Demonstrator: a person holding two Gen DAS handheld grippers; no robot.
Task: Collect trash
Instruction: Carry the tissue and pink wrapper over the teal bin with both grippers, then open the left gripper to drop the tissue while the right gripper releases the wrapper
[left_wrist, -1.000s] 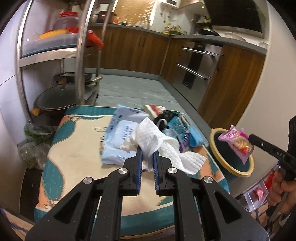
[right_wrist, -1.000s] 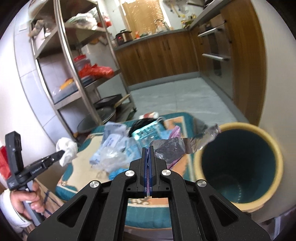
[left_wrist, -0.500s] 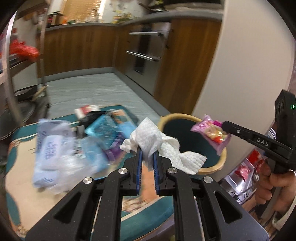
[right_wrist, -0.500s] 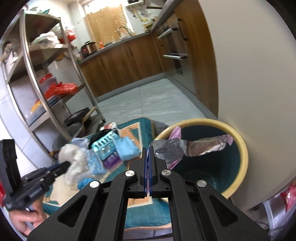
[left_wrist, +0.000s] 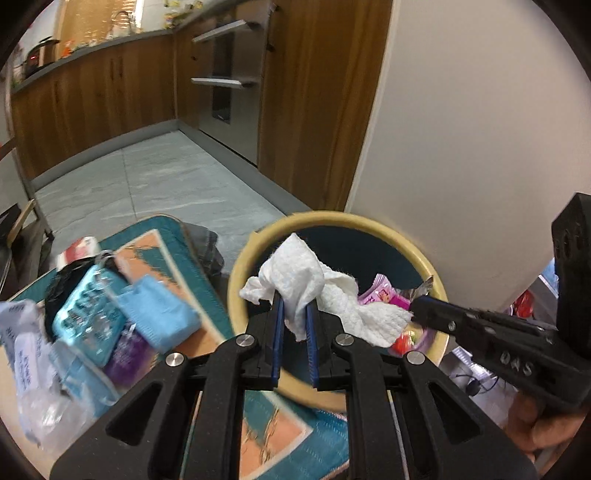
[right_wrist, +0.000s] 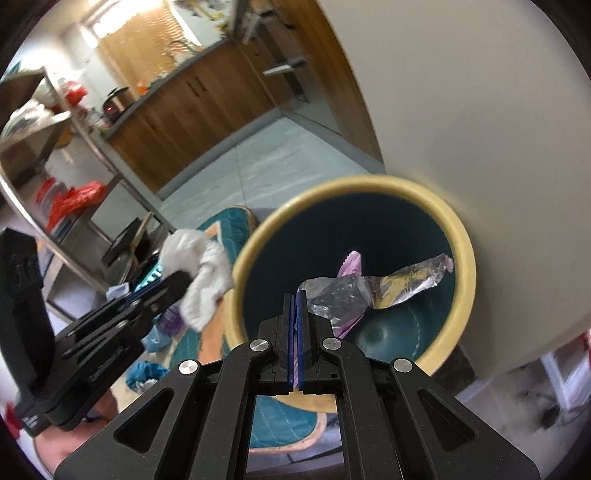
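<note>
My left gripper (left_wrist: 294, 302) is shut on a crumpled white paper towel (left_wrist: 295, 280) and holds it over the near rim of a round bin (left_wrist: 373, 229) with a yellow rim and dark teal inside. In the right wrist view the same towel (right_wrist: 199, 273) hangs just left of the bin (right_wrist: 458, 236). My right gripper (right_wrist: 295, 295) is shut on a pink and silver snack wrapper (right_wrist: 343, 291), held over the bin's mouth. The left wrist view shows that wrapper (left_wrist: 384, 295) at the right gripper's tip (left_wrist: 415, 306).
More litter lies on a teal and orange cloth (left_wrist: 184, 254) left of the bin: a blue blister pack (left_wrist: 88, 314), a light blue packet (left_wrist: 159, 314), a purple wrapper (left_wrist: 127, 360), clear plastic. A metal shelf rack (right_wrist: 48, 177) stands left; a cream wall (left_wrist: 461, 129) rises behind the bin.
Both grippers swung right from above the cloth to the bin. The towel now hangs at the bin's rim and the wrapper over its opening. Both grips stayed shut.
</note>
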